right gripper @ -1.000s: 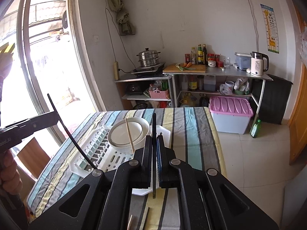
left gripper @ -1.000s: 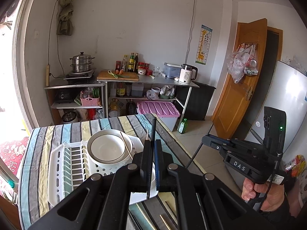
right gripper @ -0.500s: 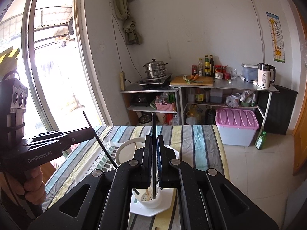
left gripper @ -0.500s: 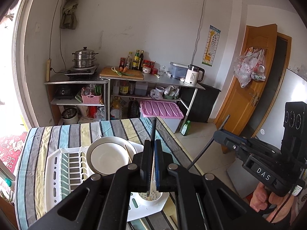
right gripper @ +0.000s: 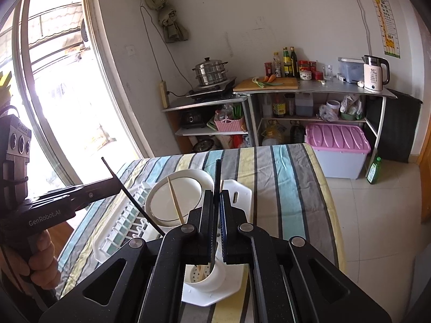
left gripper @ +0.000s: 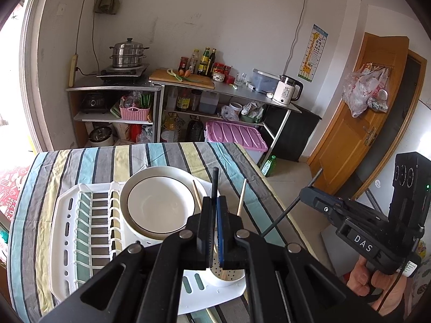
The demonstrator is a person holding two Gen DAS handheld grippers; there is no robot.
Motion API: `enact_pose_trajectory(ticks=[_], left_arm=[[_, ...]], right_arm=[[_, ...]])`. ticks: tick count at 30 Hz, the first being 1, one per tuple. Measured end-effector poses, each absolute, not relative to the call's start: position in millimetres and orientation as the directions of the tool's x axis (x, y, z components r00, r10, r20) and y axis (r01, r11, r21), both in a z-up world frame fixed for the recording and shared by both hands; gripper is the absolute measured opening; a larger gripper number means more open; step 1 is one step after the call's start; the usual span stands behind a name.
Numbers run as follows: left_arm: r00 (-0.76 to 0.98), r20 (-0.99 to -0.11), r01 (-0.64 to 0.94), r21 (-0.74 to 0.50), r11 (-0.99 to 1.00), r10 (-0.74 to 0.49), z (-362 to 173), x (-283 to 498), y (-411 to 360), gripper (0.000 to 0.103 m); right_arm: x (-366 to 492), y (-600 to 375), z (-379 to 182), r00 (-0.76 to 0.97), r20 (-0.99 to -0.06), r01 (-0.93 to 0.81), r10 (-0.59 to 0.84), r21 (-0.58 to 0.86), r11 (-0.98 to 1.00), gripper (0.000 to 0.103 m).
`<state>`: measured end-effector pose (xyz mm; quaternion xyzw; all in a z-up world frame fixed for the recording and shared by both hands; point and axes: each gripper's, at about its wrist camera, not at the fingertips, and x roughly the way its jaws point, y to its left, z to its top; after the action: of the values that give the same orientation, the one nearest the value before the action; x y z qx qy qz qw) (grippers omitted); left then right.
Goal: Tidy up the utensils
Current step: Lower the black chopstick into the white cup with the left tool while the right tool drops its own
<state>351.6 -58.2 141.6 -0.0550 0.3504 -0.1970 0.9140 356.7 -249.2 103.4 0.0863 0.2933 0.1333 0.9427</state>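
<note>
Chopsticks point(left gripper: 214, 185) point(right gripper: 217, 177) (black) clamped, one per gripper.

Striped tablecloth point(left gripper: 172, 156), white rack point(left gripper: 89, 231)

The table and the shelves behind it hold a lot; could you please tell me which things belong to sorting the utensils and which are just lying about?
Part of the job:
- left gripper shut on a black chopstick
- right gripper shut on another black chopstick
- white utensil cup
- wooden chopsticks
- drying rack

Lying about:
- steamer pot
- kettle
- pink-lidded bin
- cutting board
</note>
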Motion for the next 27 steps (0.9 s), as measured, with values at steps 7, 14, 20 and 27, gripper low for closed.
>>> enact_pose_trajectory(ticks=[7, 14, 20, 27], left_arm=[[0.671, -0.64, 0.301, -0.226, 0.927, -0.374, 130, 357, -53, 0.003], [0.686, -0.635, 0.284, -0.215, 0.935, -0.354, 128, 354, -47, 0.003], [0.7, -0.621, 0.292, -0.204, 0.935, -0.354, 130, 343, -42, 0.005], [0.74, -0.596, 0.291, -0.136, 0.947, -0.313, 129, 311, -38, 0.008]], right_arm=[[358, -254, 103, 0.787, -0.538, -0.2, 0.301, 0.239, 0.95, 0.005], [357, -254, 102, 0.773, -0.563, -0.205, 0.293, 0.216, 0.955, 0.006], [349, -257, 100, 0.775, -0.562, -0.198, 0.288, 0.217, 0.956, 0.015], [319, -253, 94, 0.78, -0.555, -0.209, 0.288, 0.203, 0.957, 0.015]])
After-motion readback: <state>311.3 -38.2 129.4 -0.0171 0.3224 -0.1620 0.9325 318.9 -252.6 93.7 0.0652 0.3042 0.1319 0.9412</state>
